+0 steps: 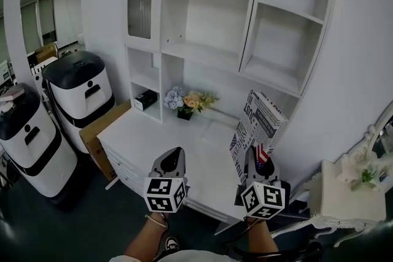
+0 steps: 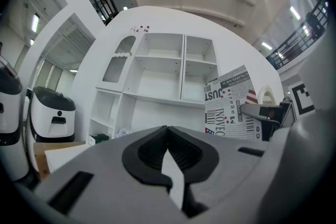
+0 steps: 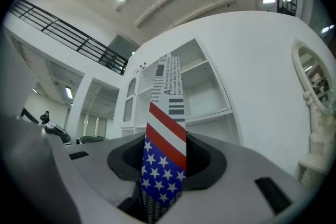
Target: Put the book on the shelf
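Right tool pinches the book upright; left tool pressed together; shelf cubby holds a box.

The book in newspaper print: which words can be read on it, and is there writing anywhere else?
"JUST": big letters on the cover of the book.
"A": large letter on its spine.
Other print on the book: too small to read.
Elsewhere: no readable words.

The head view looks steeply down from above onto the desk and shelf unit; both gripper views sit low behind their jaws, facing roughly level at that same shelf unit, nearer.
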A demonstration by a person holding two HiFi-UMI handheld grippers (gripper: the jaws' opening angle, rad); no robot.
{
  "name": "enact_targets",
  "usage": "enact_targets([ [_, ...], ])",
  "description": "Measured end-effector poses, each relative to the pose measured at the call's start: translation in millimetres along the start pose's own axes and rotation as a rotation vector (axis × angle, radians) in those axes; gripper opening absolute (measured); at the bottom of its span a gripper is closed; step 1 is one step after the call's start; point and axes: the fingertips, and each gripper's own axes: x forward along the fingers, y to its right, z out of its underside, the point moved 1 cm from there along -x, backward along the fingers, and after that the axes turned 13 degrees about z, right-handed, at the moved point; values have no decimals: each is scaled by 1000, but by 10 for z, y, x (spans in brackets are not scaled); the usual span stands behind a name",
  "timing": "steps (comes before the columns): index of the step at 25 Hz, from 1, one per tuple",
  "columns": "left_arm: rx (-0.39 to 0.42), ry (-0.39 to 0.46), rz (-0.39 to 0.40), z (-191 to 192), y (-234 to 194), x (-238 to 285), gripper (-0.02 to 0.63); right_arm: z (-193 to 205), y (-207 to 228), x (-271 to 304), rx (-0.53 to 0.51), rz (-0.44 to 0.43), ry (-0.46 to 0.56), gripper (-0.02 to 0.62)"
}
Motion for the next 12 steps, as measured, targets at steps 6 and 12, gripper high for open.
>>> enact_targets([
  [6, -21, -7, 86, -25, -279, 376, 8, 18, -34, 238, -24, 91, 6, 167],
  [12, -36, -25, 191, 10, -383, 792, 8, 37, 78, 378, -46, 204, 16, 167],
])
